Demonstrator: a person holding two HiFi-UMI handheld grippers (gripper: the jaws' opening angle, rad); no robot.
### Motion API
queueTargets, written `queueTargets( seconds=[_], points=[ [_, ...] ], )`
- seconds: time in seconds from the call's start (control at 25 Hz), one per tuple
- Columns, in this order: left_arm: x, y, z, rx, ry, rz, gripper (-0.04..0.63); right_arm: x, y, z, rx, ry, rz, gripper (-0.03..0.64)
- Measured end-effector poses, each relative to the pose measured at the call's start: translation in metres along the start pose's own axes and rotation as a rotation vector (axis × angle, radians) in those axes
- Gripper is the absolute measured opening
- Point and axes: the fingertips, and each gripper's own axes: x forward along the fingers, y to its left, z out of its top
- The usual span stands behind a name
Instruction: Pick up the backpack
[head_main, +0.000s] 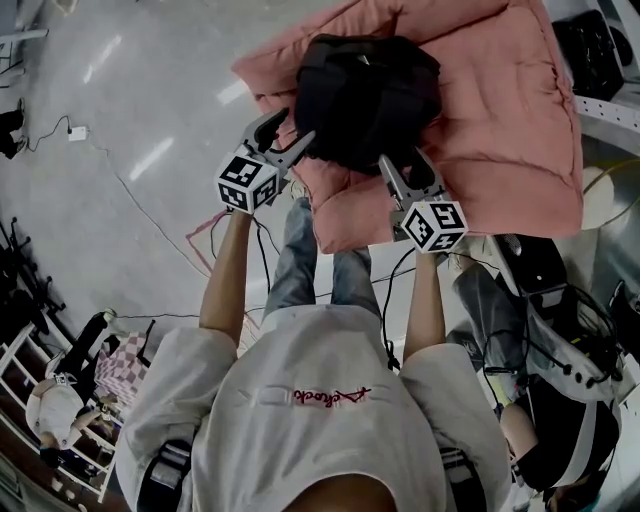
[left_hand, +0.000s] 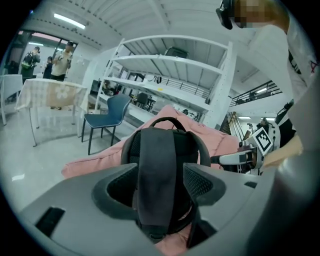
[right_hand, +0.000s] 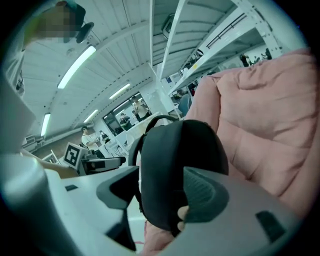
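A black backpack (head_main: 370, 95) lies on a pink padded quilt (head_main: 510, 130), its straps facing me. My left gripper (head_main: 293, 128) is at the pack's left side. In the left gripper view its jaws (left_hand: 159, 182) stand wide, and a dark shoulder strap (left_hand: 156, 165) runs down between them with a gap on the right. My right gripper (head_main: 402, 160) is at the pack's near right edge. In the right gripper view its jaws (right_hand: 161, 192) straddle the other padded strap (right_hand: 170, 170), which nearly fills the opening. I see no clear squeeze on either strap.
White shelving (left_hand: 170, 65) stands behind the quilt, a blue chair (left_hand: 107, 112) to its left, and a cloth-covered table (left_hand: 47, 95) further left with people beyond. Cables (head_main: 150, 210) run over the floor. Bags and gear (head_main: 560, 330) crowd the right side.
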Motion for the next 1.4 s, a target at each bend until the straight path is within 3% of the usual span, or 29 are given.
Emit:
queueTargets(
  seconds=[0.2, 0.48, 0.92, 1.04, 1.2, 1.4],
  points=[
    [-0.005, 0.016, -0.011, 0.010, 0.006, -0.022, 0.298, 0.020, 0.011, -0.009, -0.031, -0.003, 0.013, 0.310],
    [-0.001, 0.031, -0.021, 0.013, 0.013, -0.053, 0.350, 0.038, 0.027, -0.019, -0.057, 0.009, 0.079, 0.311],
    [0.007, 0.013, -0.032, 0.031, 0.043, -0.134, 0.348, 0.062, 0.072, -0.033, -0.138, 0.080, 0.225, 0.310],
    [0.006, 0.008, -0.031, 0.032, 0.045, -0.152, 0.347, 0.061, 0.073, -0.033, -0.147, 0.092, 0.244, 0.294],
    [0.000, -0.002, -0.028, 0.036, 0.041, -0.197, 0.337, 0.057, 0.080, -0.027, -0.150, 0.088, 0.285, 0.224],
    [-0.003, -0.018, -0.011, 0.044, 0.003, -0.259, 0.330, 0.058, 0.095, -0.013, -0.149, 0.062, 0.368, 0.219]
  ],
)
